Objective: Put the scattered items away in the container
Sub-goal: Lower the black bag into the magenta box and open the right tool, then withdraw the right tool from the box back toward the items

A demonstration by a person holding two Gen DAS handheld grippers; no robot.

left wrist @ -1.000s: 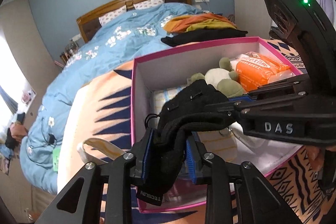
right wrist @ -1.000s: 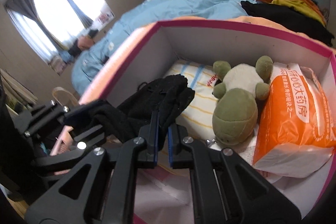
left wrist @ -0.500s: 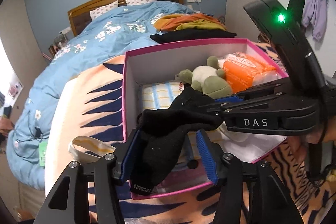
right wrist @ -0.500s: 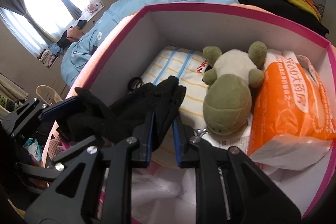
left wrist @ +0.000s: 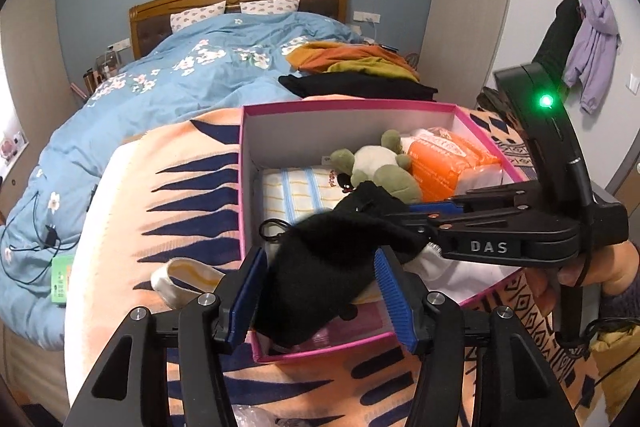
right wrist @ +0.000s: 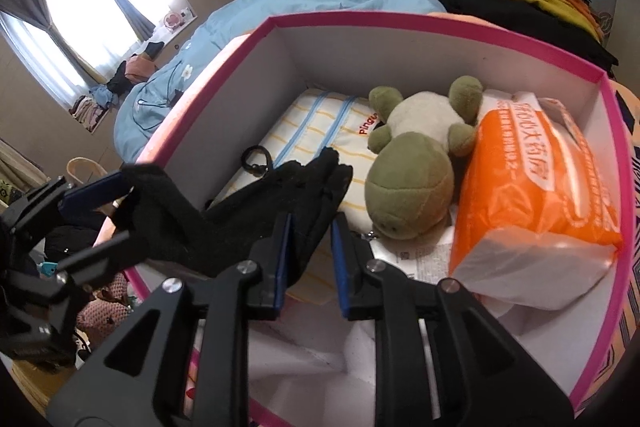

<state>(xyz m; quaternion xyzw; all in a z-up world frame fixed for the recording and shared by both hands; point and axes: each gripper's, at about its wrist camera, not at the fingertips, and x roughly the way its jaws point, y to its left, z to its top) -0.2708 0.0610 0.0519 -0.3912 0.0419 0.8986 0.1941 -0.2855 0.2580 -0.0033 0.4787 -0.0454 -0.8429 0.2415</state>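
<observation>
A black glove (left wrist: pixel 320 267) hangs over the near left corner of the pink-rimmed box (left wrist: pixel 348 104), its finger ends on the striped pouch (right wrist: pixel 316 123) inside. My left gripper (left wrist: pixel 320 279) is open wide, its blue pads apart from the glove's cuff on both sides. My right gripper (right wrist: pixel 310 239) reaches in over the box (right wrist: pixel 400 23); its jaws are parted a little around the glove (right wrist: pixel 240 223), with a gap at the right pad. A green turtle plush (right wrist: pixel 408 187) and an orange tissue pack (right wrist: pixel 532 187) lie further in.
The box sits on a peach and navy blanket on a bed. A cream strap-like item (left wrist: pixel 184 275) lies on the blanket left of the box. Folded orange, yellow and black clothes (left wrist: pixel 360 67) are piled behind it. A hand (left wrist: pixel 580 275) holds the right gripper.
My left gripper let go of the glove, opened wide and drew back. The right jaws widened slightly. The glove sank lower onto the box corner and the pouch.
</observation>
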